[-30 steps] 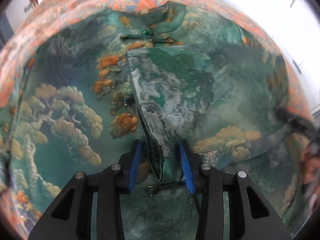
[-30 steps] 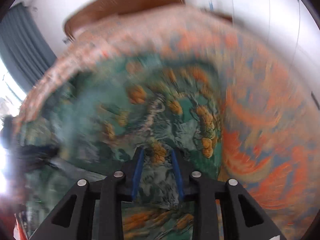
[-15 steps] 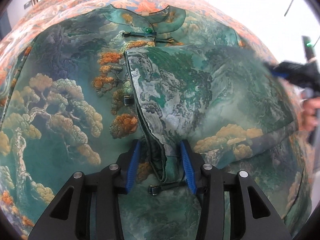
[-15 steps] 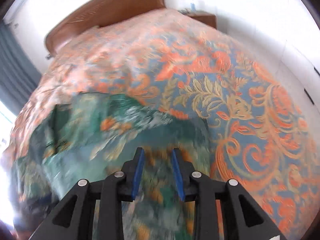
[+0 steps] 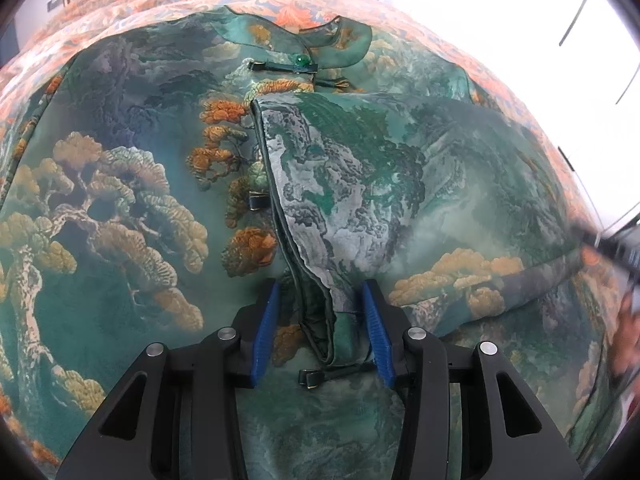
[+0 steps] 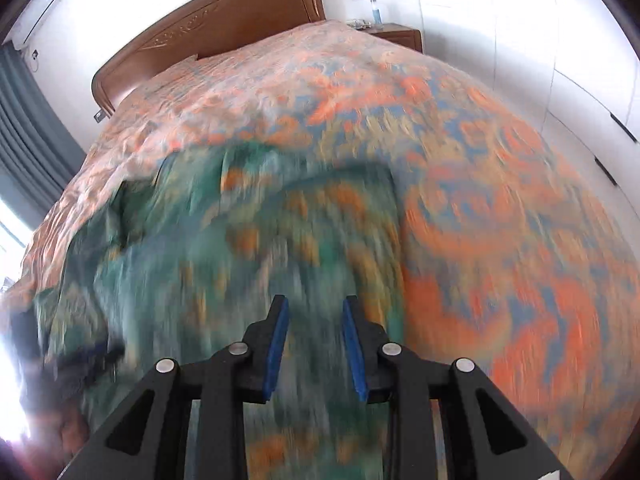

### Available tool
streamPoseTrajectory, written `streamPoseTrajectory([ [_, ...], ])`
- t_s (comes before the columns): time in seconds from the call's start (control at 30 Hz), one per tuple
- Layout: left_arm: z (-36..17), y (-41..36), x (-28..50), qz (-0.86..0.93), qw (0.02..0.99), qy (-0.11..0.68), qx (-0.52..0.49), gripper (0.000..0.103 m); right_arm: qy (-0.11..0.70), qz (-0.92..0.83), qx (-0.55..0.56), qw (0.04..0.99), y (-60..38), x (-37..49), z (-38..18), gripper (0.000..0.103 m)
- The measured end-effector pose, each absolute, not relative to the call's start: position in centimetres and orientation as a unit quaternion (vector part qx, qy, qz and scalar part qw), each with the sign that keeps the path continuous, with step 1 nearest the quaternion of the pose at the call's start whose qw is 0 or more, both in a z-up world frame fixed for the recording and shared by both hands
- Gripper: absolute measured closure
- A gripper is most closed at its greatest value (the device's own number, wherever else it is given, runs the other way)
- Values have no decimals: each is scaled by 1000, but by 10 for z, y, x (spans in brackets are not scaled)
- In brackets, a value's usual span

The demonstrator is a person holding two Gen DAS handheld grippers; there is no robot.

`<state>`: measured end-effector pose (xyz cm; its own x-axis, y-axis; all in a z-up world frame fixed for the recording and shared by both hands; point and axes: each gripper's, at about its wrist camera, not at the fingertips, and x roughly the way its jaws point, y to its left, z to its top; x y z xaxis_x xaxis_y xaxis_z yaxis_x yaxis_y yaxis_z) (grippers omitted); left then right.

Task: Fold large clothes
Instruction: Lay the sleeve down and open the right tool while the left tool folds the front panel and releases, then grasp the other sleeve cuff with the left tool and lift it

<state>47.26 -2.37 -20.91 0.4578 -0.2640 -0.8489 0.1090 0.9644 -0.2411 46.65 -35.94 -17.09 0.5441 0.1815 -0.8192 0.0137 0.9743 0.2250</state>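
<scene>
A green brocade garment, printed with pines, clouds and mountains, is spread flat over a bed covered by an orange and blue floral bedspread. Its stand collar lies at the far side, fastened by a green bead button. The right sleeve is folded across the chest, its cuff reaching towards the camera. The left gripper is held over this cuff, the blue pads standing on either side of it with gaps visible — the fabric is not pressed, so the jaws are released around it. At the right edge of the left wrist view a blurred dark gripper and part of a hand are seen. In the right wrist view everything near is smeared by motion; the right gripper is seen above the garment's green cloth, its pads parted by a narrow gap — nothing is discernibly caught between them. A carved wooden headboard and a nightstand are seen beyond the bed, with grey curtains at the left.
</scene>
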Motion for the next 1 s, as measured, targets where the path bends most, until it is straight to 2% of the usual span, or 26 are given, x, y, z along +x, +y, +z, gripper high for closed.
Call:
streamPoseTrajectory([
  [0.13,-204,-30,471,-111,846,516,-71,56,498,42,122,857,-373,444,-205,76],
  [0.2,-191,-26,467,-106,845,520,-68,45,494,31,145,857,-376,440,-202,73],
  [0.27,-177,-24,456,-95,847,520,-58,18,487,15,158,859,-376,433,-190,71],
  [0.33,-157,-20,431,-95,858,503,-41,14,479,13,167,862,-371,410,-172,58],
  [0.4,-141,-16,401,-111,864,490,-25,14,461,32,167,871,-362,378,-154,55],
  [0.53,-122,7,333,-106,875,473,0,11,423,51,113,897,-336,305,-129,40],
  [0.73,-118,69,272,-56,885,460,-37,11,367,60,47,927,-282,201,-121,39],
  [1.0,-128,157,240,12,890,436,-132,10,350,73,37,933,-232,145,-125,39],
])
